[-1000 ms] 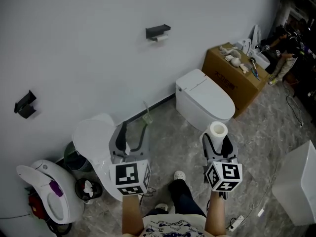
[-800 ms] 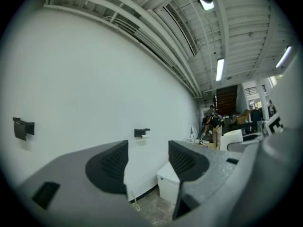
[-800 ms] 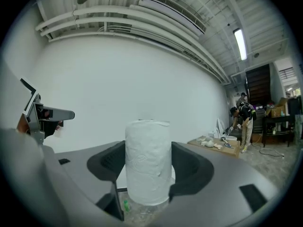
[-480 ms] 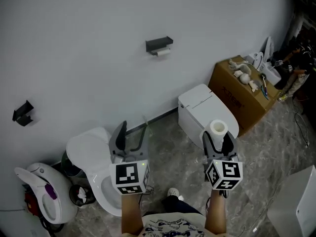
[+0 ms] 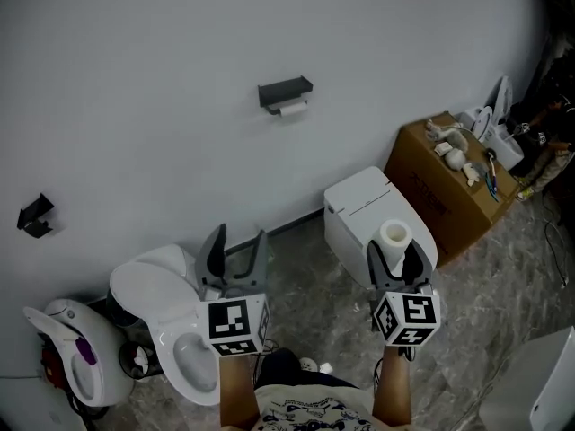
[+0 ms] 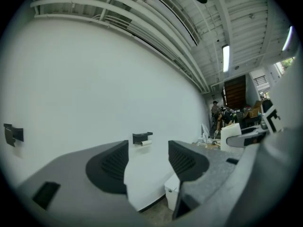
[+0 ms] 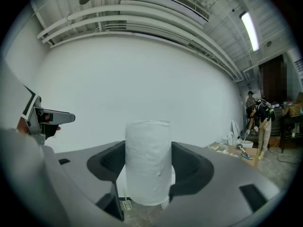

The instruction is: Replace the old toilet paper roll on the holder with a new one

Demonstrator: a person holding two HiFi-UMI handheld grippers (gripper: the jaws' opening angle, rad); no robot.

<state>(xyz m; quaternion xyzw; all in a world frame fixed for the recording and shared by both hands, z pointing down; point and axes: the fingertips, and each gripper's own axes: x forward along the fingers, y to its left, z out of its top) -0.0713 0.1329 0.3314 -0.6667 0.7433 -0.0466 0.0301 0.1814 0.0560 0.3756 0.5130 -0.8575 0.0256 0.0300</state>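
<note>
The holder [image 5: 285,91] with its old roll [image 5: 291,109] has slid lower in the head view, suggesting an approach to the wall [image 5: 135,79], yet it stays well apart from the right tongs [image 5: 396,257], clenched on the new roll [image 5: 396,235], and the left tongs [image 5: 237,242], spread and empty.

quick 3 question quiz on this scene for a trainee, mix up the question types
1. True or false: the left gripper grips something.
2. The right gripper is shut on: A a brush, B a toilet paper roll, C nothing.
3. Is the wall holder empty?

Key
1. False: its jaws stand apart with nothing between them.
2. B: the roll stands upright between the jaws.
3. No: a small roll hangs under it.
</note>
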